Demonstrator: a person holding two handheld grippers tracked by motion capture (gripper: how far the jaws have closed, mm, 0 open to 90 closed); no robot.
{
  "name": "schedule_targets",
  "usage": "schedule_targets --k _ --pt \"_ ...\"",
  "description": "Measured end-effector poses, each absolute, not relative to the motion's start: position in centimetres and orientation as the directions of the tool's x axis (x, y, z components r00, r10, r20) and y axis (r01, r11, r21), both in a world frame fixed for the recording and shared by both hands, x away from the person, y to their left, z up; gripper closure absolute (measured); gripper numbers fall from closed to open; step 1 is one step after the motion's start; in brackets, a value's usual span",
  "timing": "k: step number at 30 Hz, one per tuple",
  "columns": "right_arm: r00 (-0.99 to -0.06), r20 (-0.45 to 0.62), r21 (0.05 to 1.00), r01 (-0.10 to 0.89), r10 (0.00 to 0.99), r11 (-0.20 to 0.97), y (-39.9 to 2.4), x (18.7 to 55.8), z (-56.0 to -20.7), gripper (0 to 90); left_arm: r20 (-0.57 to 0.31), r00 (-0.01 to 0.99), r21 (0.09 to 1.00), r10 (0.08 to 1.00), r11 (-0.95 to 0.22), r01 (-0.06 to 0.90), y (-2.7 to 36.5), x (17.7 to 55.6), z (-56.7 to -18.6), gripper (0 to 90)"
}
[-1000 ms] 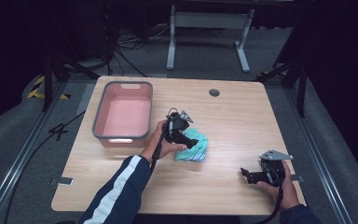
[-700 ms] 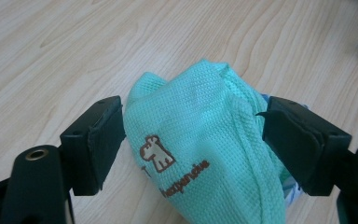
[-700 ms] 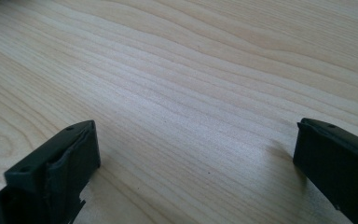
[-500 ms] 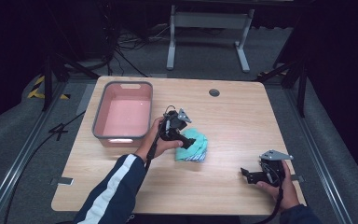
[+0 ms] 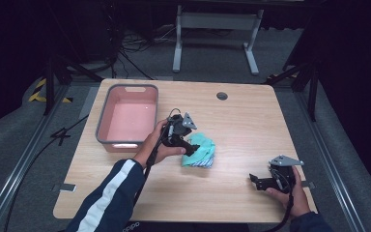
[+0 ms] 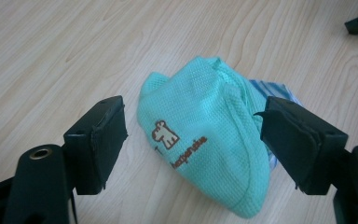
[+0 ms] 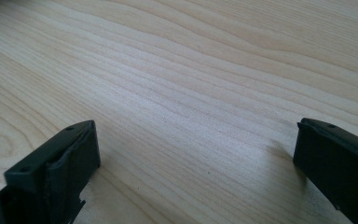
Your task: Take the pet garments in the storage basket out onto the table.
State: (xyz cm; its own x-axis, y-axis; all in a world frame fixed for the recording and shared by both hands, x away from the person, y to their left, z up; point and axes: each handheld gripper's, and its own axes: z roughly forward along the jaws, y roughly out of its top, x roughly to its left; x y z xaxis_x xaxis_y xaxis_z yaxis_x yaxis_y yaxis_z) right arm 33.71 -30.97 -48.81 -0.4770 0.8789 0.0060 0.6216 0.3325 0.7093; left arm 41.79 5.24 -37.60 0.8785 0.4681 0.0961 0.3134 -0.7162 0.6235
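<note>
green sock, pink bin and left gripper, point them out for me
green sock [image 6: 200,140], left gripper view, on the knit body beside the printed logo
pink bin [image 5: 130,118], high view, on its bare inner floor
left gripper [image 6: 193,142], left gripper view, midway between its open fingertips

The mint-green mesh fabric pouch [image 6: 205,140] lying on the light wooden desk [image 6: 51,51] carries a small brown print: a little dog-like figure with a line of brown lowercase lettering under it, too small and slanted to read surely. The print sits between the two black fingers [image 6: 98,140] of the left gripper [image 6: 193,142], nearer the left-hand one.
</note>
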Motion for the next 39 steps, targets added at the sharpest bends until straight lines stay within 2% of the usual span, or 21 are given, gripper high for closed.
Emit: schedule_targets --k 15,39 --pt "-0.477 0.006 0.709 0.622 0.879 0.332 -31.0 33.7 -48.8 0.6 0.149 0.899 0.592 0.412 -0.765 0.253 7.7 39.3 -36.9 23.5" --pt "-0.476 0.006 0.709 0.622 0.879 0.332 -31.0 33.7 -48.8 0.5 0.223 0.909 0.545 0.351 -0.818 0.182 13.8 34.4 -38.2 23.9"
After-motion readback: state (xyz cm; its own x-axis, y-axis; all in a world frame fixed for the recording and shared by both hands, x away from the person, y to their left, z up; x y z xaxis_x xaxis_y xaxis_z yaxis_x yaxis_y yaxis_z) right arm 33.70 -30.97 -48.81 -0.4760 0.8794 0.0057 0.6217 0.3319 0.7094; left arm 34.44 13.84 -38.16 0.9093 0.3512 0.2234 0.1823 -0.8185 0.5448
